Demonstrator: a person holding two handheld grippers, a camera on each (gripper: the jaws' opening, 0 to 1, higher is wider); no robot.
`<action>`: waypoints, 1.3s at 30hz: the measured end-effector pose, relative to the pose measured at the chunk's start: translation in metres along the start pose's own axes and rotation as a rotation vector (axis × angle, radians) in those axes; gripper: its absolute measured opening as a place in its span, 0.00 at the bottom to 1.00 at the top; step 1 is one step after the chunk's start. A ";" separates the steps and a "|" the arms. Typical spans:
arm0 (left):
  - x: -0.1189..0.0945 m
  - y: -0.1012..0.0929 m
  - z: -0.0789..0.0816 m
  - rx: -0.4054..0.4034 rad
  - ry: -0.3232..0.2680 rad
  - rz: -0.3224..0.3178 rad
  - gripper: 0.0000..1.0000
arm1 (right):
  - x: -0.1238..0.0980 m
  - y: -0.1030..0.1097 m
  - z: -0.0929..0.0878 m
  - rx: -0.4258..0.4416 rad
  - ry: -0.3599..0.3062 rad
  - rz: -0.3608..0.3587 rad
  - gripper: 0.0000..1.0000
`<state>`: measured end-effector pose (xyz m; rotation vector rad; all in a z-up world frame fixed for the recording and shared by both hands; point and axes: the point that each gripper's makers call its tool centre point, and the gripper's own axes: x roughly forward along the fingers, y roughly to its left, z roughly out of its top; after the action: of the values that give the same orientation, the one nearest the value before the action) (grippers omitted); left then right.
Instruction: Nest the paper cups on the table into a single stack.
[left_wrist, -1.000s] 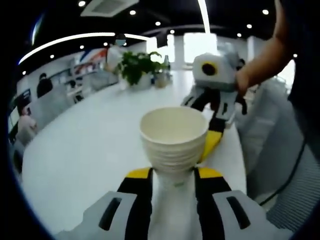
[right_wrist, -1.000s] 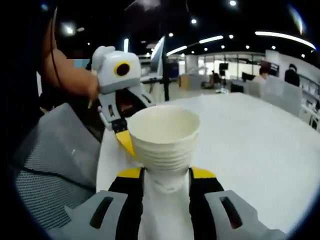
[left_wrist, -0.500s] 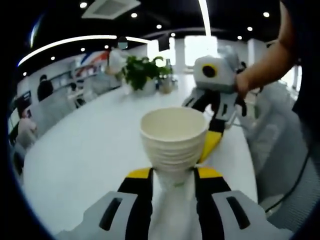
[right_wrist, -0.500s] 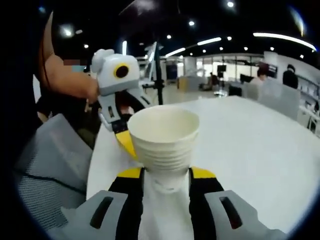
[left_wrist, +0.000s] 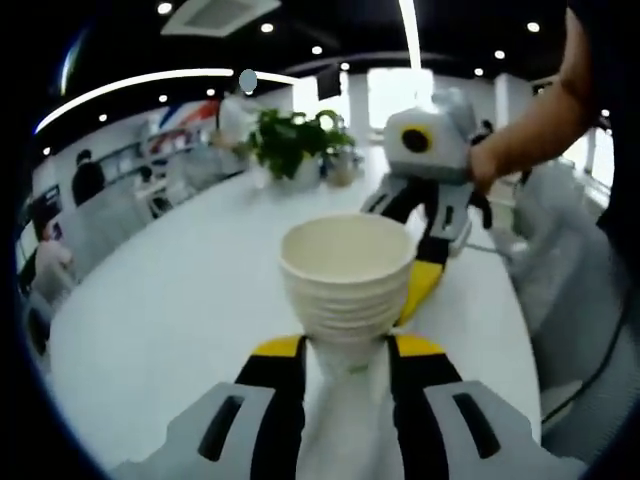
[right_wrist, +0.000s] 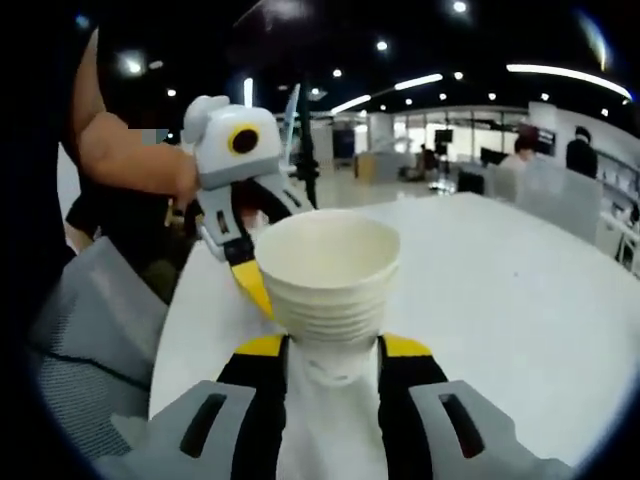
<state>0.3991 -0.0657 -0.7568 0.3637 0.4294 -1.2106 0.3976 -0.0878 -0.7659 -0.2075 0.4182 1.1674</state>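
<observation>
Between the jaws of the left gripper (left_wrist: 345, 350) sits the stack of paper cups (left_wrist: 347, 272), clamped at its narrow lower end, mouth open toward the far side. The right gripper (right_wrist: 330, 350) grips that same stack (right_wrist: 327, 268) from the opposite side, likewise clenched on its base. Holding low on both sides probably leaves the rim clear and steadies the nested cups above the white table (left_wrist: 180, 290). Just past the stack, each view shows the other gripper reaching in. Farther beyond the left gripper, a potted plant (left_wrist: 290, 145) stands on the table.
</observation>
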 end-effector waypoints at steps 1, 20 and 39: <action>0.001 0.004 0.001 0.002 0.000 0.001 0.30 | 0.001 -0.003 0.001 -0.001 0.000 0.000 0.32; 0.030 0.061 0.004 0.005 0.004 -0.005 0.30 | 0.020 -0.063 0.002 0.021 0.028 0.001 0.32; 0.042 0.092 0.005 -0.025 -0.016 0.002 0.30 | 0.030 -0.094 0.007 -0.009 0.071 0.003 0.32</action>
<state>0.4993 -0.0737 -0.7700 0.3325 0.4303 -1.2047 0.4953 -0.0962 -0.7779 -0.2572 0.4761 1.1675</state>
